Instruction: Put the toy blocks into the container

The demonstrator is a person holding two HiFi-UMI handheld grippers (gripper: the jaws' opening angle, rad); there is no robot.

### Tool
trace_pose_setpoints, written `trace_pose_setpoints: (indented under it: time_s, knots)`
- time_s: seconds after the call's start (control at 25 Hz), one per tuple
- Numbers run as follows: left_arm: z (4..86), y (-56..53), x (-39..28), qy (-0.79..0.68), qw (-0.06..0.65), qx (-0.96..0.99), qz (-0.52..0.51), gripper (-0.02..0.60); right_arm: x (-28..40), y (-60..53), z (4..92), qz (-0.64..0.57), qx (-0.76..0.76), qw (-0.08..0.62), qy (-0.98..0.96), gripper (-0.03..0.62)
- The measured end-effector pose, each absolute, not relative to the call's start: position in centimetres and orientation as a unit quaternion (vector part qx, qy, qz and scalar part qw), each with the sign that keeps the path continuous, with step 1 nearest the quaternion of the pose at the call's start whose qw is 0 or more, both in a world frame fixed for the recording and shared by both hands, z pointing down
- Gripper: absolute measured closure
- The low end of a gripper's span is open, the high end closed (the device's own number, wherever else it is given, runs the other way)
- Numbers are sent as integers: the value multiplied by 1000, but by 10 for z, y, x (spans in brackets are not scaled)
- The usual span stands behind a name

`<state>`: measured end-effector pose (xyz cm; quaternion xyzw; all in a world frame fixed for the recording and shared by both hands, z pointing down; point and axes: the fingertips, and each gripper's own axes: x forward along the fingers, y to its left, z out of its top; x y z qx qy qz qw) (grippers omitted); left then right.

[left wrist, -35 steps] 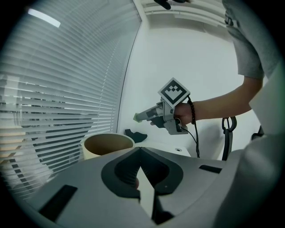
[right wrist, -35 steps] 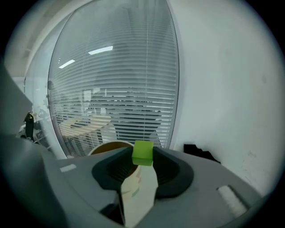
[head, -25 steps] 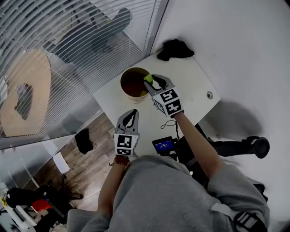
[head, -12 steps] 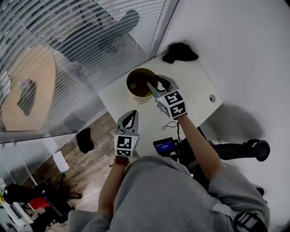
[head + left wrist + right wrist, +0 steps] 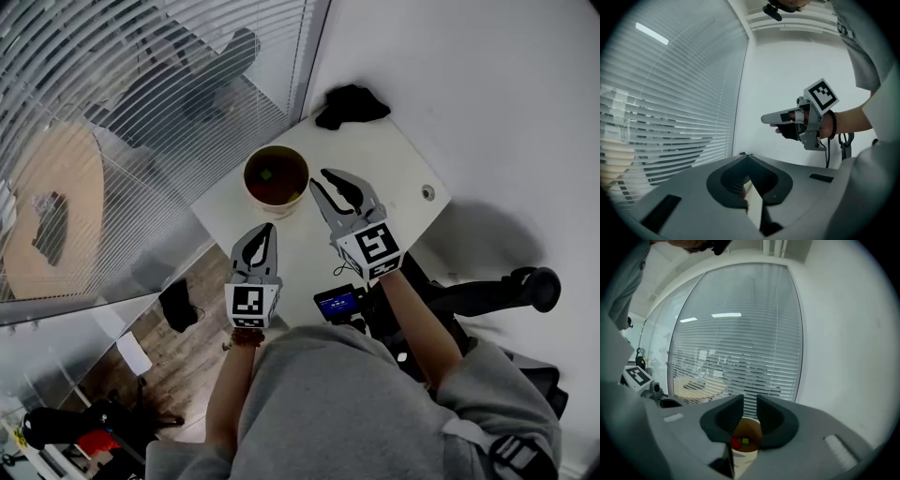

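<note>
Holding the left gripper (image 5: pixel 265 228) by the table's near edge, jaws pressed together tip to tip, pinching nothing. Judging the task as all but finished: looking into the round container (image 5: pixel 281 204) just beyond and finding a green block (image 5: pixel 266 173) and a red block (image 5: pixel 736 442) lying on its dark brown bottom, and spotting no loose blocks anywhere on the white table (image 5: pixel 403 159). Hovering the right gripper (image 5: pixel 319 177) just right of the container, clear of its rim, having just been narrowing the jaws yet leaving them parted, gripping nothing, framing only the container through the gap. Expecting little more than setting both tools down, unless further blocks are waiting out of sight. Noting the container's smooth cream wall and squat cylindrical form, the small hard-edged cubes, the ribbed dark pads (image 5: pixel 725 420) set in smooth grey plastic jaws, the flat matte tabletop with a small round grommet (image 5: pixel 427 193) toward its right, and the soft, crumpled black cloth (image 5: pixel 352 103) slumping at the far corner.
</note>
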<state>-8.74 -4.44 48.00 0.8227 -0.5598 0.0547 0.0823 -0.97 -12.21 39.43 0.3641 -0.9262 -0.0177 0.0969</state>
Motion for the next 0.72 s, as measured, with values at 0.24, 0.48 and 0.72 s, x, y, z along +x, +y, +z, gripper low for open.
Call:
trace_pose_setpoints:
  time_s: [0.24,0.48,0.72]
  knots:
    - [440,-46,-61,-543,49,838,28,574,17,-91,379,-41,398,75,-913,582]
    - [427,-39,-52,-528,36,848,22,574,33,-70,395,-33,421,92,-902,582]
    - [440,-29,-50,-517,41,854,35,574,48,-55,413,-16,442,100,-891,582]
